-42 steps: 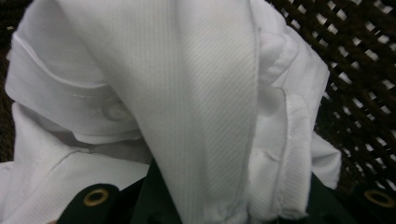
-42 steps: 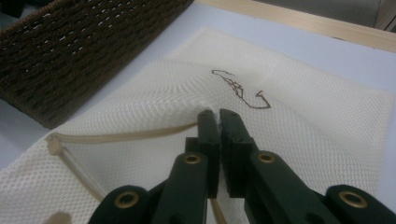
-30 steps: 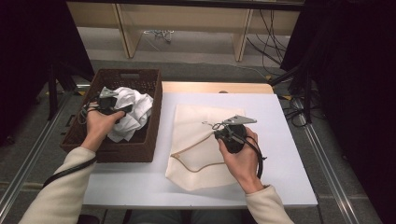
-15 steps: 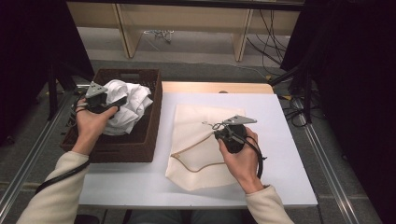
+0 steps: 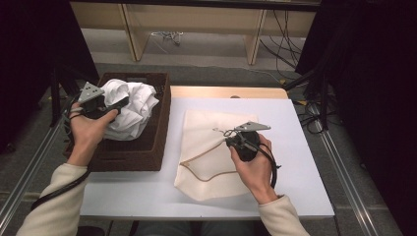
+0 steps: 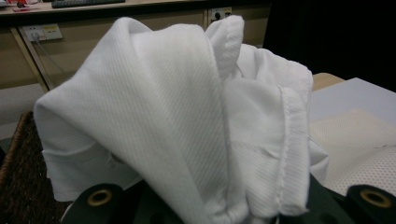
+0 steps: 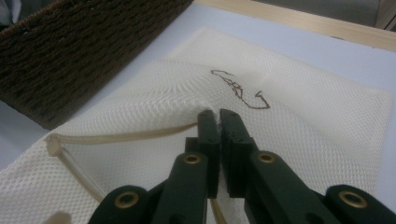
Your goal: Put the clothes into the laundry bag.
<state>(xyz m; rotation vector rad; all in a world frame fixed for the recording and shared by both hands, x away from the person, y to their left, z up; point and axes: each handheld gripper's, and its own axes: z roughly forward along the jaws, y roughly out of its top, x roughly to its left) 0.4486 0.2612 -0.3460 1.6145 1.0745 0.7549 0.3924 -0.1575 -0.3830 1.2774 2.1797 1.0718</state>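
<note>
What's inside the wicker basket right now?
A bunched white cloth sits in the wicker basket, gripped by the left tool and raised above the rim. The cloth hides the basket floor beneath it.

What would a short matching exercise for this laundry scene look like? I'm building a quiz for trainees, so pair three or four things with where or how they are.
Things:
1. white cloth
2. mesh bag
3. basket
4. right gripper

States or places:
A. dark woven, standing at the left edge of the table
B. lying flat on the table, cream coloured
C. bunched up, held by the left gripper above the basket
D. jaws shut on the edge of the mesh bag

Pairs: 1-C, 2-B, 3-A, 4-D
</note>
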